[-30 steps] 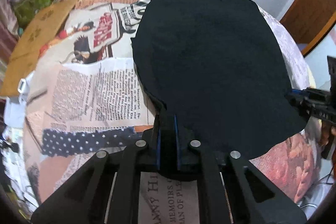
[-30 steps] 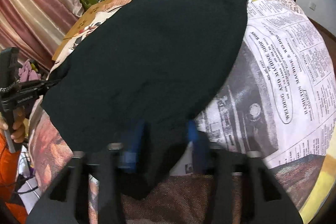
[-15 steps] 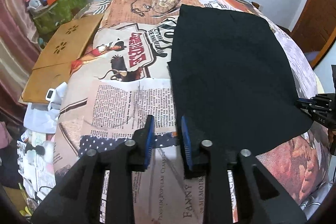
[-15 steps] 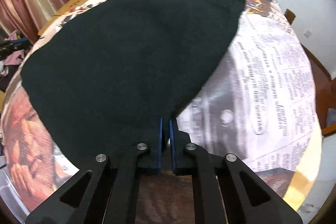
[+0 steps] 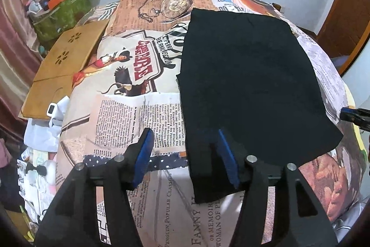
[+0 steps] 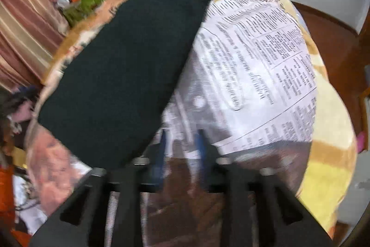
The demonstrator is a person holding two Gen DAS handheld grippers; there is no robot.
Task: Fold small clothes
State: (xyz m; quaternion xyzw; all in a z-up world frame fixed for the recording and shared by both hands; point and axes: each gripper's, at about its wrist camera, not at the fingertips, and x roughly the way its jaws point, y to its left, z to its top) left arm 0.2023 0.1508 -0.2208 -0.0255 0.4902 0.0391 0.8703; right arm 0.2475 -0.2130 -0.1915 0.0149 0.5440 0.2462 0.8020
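A black cloth lies flat on the newspaper-print table cover. My left gripper hovers over the cloth's near left corner with its jaws opening. The cloth's left edge runs under the gap, and the blue pads do not press on it. The tip of my right gripper shows at the cloth's right edge. In the blurred right wrist view the cloth lies to the left. My right gripper is over bare table cover, jaws opening with nothing between them.
A wooden board lies off the table's left side, with a green bag and clutter behind it. White items lie at the lower left. A wooden door stands at the right, a striped curtain at the left.
Both grippers were shut on the cloth's near edge and have let go and opened. The left one has risen. The right one has moved right, off the cloth.
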